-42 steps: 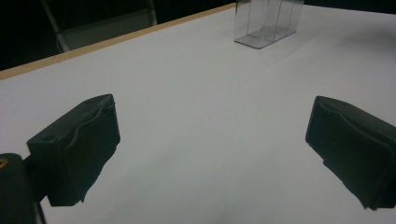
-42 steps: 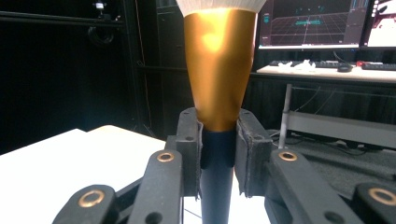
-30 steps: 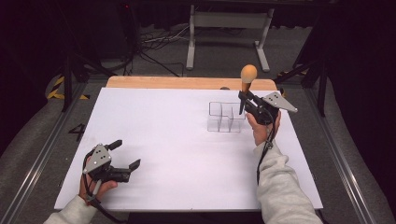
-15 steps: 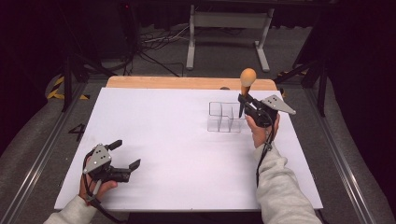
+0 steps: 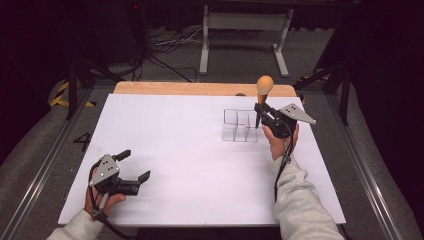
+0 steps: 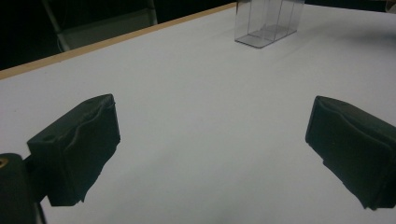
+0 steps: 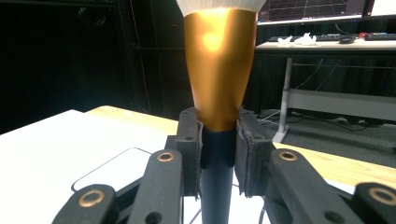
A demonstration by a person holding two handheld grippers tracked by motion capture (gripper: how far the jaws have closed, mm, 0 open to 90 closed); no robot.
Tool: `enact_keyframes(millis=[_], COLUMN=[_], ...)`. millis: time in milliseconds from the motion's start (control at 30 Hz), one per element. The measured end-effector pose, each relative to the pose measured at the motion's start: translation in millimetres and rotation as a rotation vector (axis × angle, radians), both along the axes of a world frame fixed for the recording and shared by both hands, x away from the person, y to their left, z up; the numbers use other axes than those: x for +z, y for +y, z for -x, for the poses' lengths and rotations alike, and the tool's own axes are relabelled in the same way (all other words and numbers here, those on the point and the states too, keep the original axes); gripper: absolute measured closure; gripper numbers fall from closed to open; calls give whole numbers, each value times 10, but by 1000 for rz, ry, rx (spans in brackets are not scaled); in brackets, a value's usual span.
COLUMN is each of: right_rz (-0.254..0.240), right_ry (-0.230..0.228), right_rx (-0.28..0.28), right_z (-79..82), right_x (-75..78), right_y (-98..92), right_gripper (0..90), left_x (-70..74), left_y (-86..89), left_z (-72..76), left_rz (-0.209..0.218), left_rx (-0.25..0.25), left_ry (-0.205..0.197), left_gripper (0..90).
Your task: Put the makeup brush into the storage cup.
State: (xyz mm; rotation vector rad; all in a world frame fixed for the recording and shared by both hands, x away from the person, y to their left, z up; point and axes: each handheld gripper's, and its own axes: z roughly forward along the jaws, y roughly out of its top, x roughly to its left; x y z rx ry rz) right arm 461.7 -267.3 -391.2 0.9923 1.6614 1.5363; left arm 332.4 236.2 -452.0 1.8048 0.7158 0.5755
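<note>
Nearest you, your left gripper (image 5: 134,165) rests low on the white table (image 5: 180,150) with jaws spread wide, nothing between them. Farther off, your right gripper (image 5: 258,108) clamps the dark handle of a makeup brush (image 7: 218,70), upright, just beside the clear divided organizer (image 5: 240,125).

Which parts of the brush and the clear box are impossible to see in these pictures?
- Brush: right gripper view, bristle tip cut off by the top edge; handle end hidden behind the right tongs.
- Clear box: left gripper view, top cut off by the upper edge.
- Box compartments: high view, too small to tell contents.
</note>
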Motion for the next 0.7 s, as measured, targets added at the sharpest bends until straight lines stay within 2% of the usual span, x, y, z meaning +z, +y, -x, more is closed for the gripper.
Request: enact_keyframes(millis=[700], right_rz=[17], right_ry=[18], right_rx=[-5], right_z=[19], right_x=[-82], right_y=[33], right_gripper=[742], left_x=[17], left_y=[4], left_z=[16], left_rz=[-5], left_rx=[1], left_ry=[-8], left_gripper=[36])
